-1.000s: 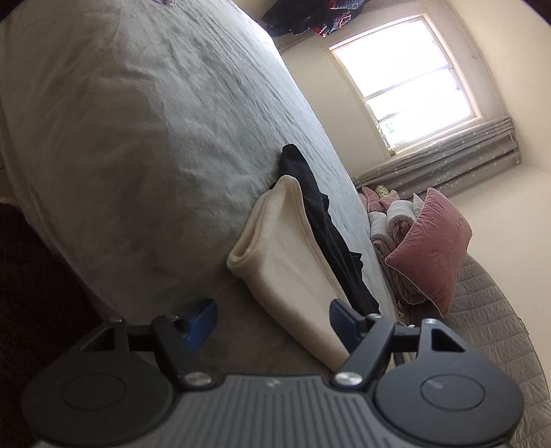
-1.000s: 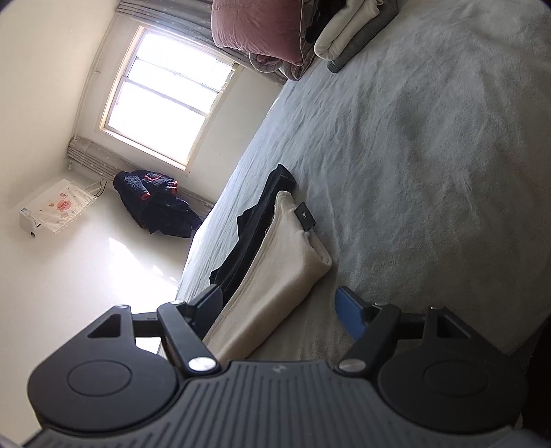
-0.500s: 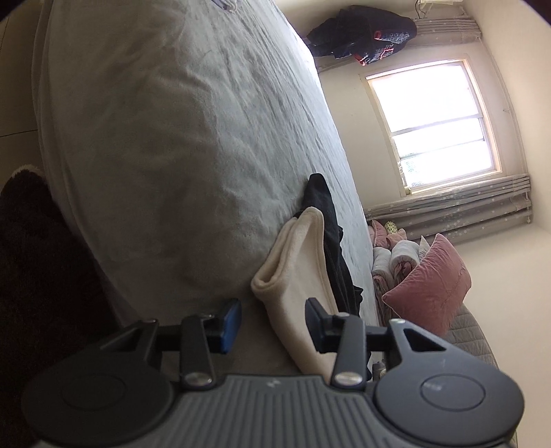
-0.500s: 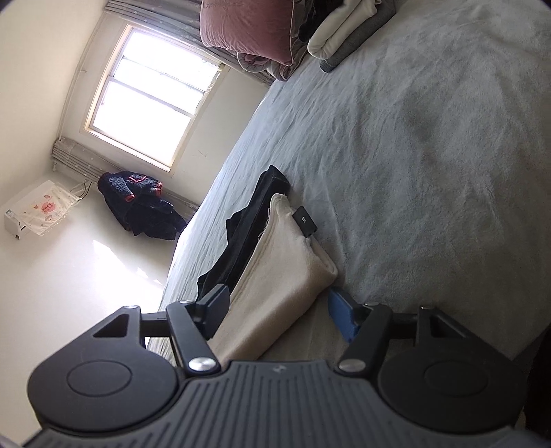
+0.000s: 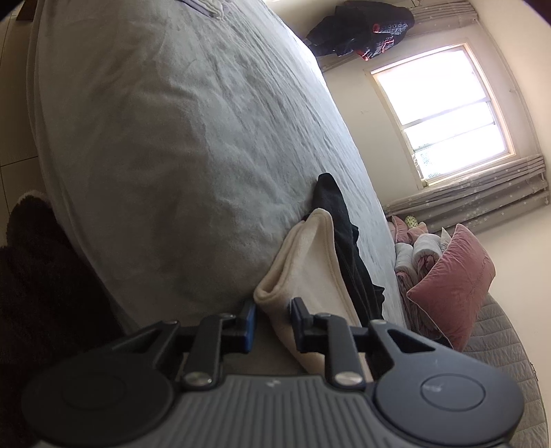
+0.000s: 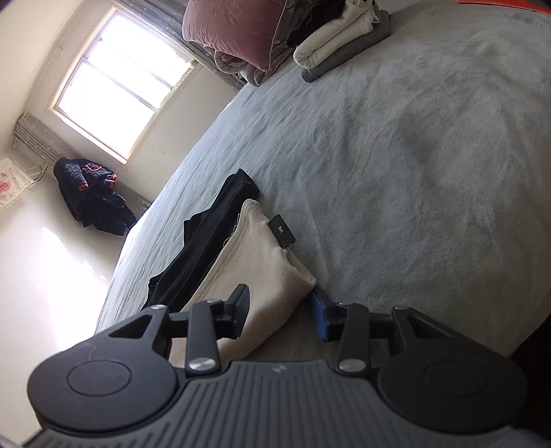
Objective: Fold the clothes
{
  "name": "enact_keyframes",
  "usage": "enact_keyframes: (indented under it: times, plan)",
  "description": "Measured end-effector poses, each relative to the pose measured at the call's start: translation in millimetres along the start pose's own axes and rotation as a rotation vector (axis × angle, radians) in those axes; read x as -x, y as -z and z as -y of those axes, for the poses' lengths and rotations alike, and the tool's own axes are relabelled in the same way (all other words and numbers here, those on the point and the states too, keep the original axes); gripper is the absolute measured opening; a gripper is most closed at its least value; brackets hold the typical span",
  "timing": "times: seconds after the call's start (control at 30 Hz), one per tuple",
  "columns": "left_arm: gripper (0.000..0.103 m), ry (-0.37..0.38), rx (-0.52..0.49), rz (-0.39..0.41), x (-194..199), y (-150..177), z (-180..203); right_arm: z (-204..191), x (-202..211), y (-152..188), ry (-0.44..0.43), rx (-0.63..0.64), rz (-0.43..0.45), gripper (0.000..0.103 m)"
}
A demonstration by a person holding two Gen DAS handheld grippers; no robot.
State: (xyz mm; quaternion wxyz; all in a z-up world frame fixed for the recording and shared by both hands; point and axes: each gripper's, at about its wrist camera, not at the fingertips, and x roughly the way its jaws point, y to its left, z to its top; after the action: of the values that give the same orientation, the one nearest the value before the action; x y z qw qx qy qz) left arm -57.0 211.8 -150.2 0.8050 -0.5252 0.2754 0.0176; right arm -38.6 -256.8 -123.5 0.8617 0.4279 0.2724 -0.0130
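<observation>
A folded cream fleece garment (image 5: 306, 262) lies near the edge of the grey bed (image 5: 165, 131), on top of a black garment (image 5: 341, 220). My left gripper (image 5: 272, 324) has closed on the cream garment's near corner. In the right wrist view the cream garment (image 6: 261, 262) has a small black tag (image 6: 281, 231) beside it and the black garment (image 6: 206, 234) behind. My right gripper (image 6: 280, 315) has its jaws partly closed around the garment's other corner, with cloth between them.
A pink pillow (image 5: 451, 279) and bundled bedding sit at the bed's head. A stack of folded clothes (image 6: 341, 38) lies on the bed by the pillow (image 6: 237, 27). A dark jacket (image 6: 89, 193) hangs by the window. A dark rug (image 5: 31, 275) lies beside the bed.
Both grippers moved in on the cream garment's two near corners. The left jaws narrowed from wide open to closed on the cloth; the right jaws narrowed around the other corner.
</observation>
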Motion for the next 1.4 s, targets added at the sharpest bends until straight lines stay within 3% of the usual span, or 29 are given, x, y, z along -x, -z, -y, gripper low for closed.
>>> enact_keyframes:
  times: [0.1, 0.37, 0.57, 0.73, 1.07, 1.3, 1.4]
  plan:
    - [0.009, 0.037, 0.019, -0.008, -2.9, -2.5, -1.6, 3.6, -0.9, -3.5, -0.027, -0.011, -0.016, 0.015]
    - [0.007, 0.2, 0.156, -0.006, 1.3, -8.1, -6.8, 3.3, 10.1, -16.4, -0.171, -0.089, -0.014, 0.012]
    - [0.006, 0.3, 0.221, 0.023, -7.5, -13.7, 14.1, -15.6, 7.7, -33.7, -0.255, -0.127, -0.01, 0.012]
    - [0.006, 0.347, 0.214, 0.056, -20.1, -29.0, 31.7, -35.1, -2.7, -51.8, -0.279, -0.111, 0.017, 0.012]
    - [0.006, 0.331, 0.166, 0.127, -74.1, -62.4, 66.7, -64.3, -60.9, -86.6, -0.26, -0.05, 0.073, 0.012]
    - [0.006, 0.212, 0.048, 0.165, -122.4, -81.3, 82.0, -71.3, -115.0, -98.7, -0.196, -0.004, 0.079, 0.012]
    - [0.007, 0.126, -0.024, 0.166, -144.0, -85.2, 82.5, -72.3, -142.4, -97.8, -0.147, 0.038, 0.063, 0.012]
